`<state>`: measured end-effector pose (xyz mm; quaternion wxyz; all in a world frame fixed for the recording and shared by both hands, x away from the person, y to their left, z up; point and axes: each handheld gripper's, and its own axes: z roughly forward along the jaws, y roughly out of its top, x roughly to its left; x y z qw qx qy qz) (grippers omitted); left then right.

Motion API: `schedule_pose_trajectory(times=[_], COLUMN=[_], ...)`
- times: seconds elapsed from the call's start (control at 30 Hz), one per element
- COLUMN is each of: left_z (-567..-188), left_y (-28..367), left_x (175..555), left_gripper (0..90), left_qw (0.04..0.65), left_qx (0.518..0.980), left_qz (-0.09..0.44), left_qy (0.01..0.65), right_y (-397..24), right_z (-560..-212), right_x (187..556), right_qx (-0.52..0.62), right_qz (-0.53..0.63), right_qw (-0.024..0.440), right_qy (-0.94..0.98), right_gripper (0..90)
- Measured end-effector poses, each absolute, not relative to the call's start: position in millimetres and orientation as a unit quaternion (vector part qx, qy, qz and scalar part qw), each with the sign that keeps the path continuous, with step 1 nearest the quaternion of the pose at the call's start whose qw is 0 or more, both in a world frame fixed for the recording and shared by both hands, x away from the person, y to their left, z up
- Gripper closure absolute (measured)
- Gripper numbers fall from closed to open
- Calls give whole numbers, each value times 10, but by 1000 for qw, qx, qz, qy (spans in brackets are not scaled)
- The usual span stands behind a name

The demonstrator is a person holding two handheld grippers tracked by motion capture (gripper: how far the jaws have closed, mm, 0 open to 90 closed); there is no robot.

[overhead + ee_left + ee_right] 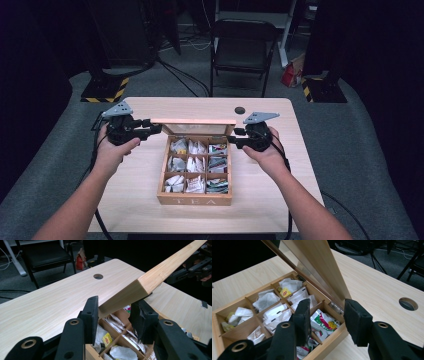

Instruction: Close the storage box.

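On the near half of the bench (140, 200) stands a wooden tea box (195, 199), its 9 compartments filled with tea bags (195, 165); the word TEA faces the person. Its lid (194, 121) is raised at the far edge of the box, with its long axis running left to right across the bench, and a glass pane shows in it in the right gripper view.

At the lid's left end, the left gripper (156, 128) has its 2 jaws closed on the wooden corner (140, 287); in the left gripper view both pads press against the frame, so the gripper is clamped on the lid. From there the lid's edge runs away up and to the right toward the other gripper.

At the lid's right end, the right gripper (235, 138) holds its jaws apart, about half open. In the right gripper view the lid's end (324, 272) rises just beyond the gap between the jaws, and neither pad visibly presses on it. The tea bags lie below and behind the left jaw.

Beyond the box, a round hole (240, 110) sits in the bench top near the far edge, and a black folding chair (242, 45) stands on the floor behind.
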<state>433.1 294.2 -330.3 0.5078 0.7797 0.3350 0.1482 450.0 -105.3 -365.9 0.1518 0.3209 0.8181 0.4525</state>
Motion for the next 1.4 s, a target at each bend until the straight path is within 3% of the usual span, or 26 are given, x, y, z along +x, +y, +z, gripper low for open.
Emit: schedule_pose_trajectory(times=[1.23, 1.4], left_z=[-3734, -3768], left_y=[2970, 2967], left_x=[3809, 3777], left_gripper=[571, 571], left_qw=[503, 502], left_qx=[786, 786], left_qz=[143, 146], left_qy=[328, 329], right_y=[-1122, -1140], right_z=[-3646, -3639], right_x=[3802, 3720], right_qx=[313, 307], right_qz=[482, 483], right_qw=[134, 137], right_qy=[807, 808], right_gripper=[571, 619])
